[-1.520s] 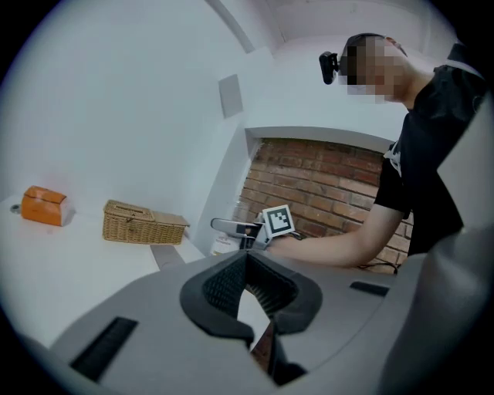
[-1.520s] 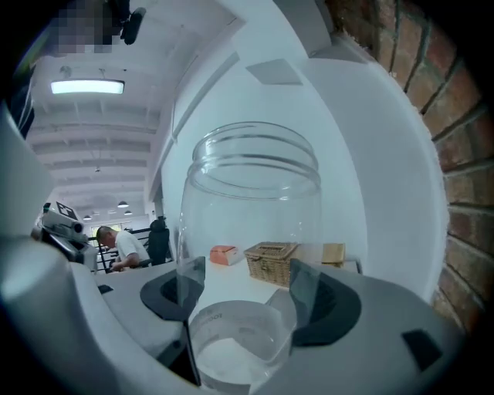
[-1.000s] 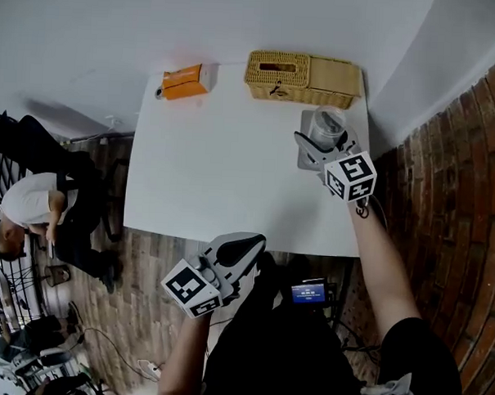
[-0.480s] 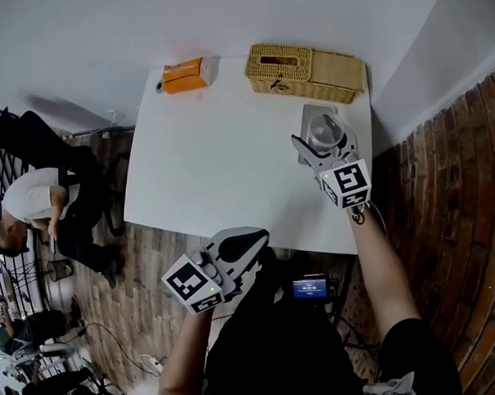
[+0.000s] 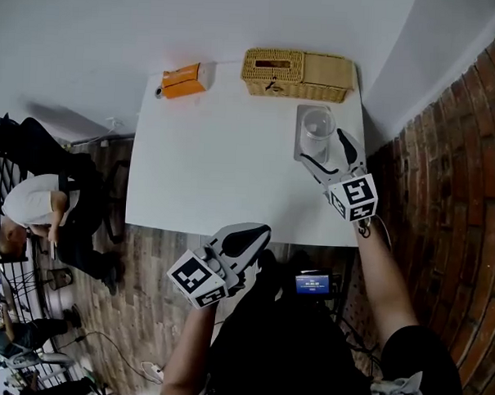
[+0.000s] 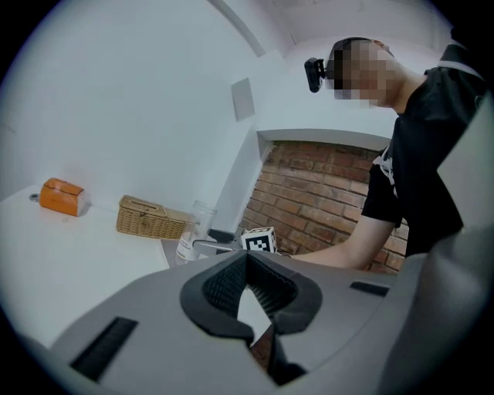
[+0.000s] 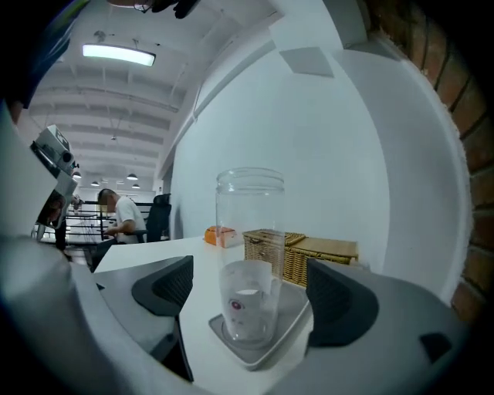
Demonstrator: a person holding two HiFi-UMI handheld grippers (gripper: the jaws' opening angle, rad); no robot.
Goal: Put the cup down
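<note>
Cup (image 5: 317,132) upright on grey tray (image 5: 303,113) on desk (image 5: 217,150), near basket (image 5: 298,74). Right gripper (image 5: 323,151) jaws just opened wide, flanking cup, pads clear of it. Left gripper (image 5: 254,234) jaws clenched, empty.

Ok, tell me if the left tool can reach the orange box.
Probably, with a long stretch: only bare table lies between the left tool and the orange box at the far corner.

White table (image 5: 233,151), brick wall (image 5: 458,161) (right side), wooden plank floor (image 5: 146,266).
</note>
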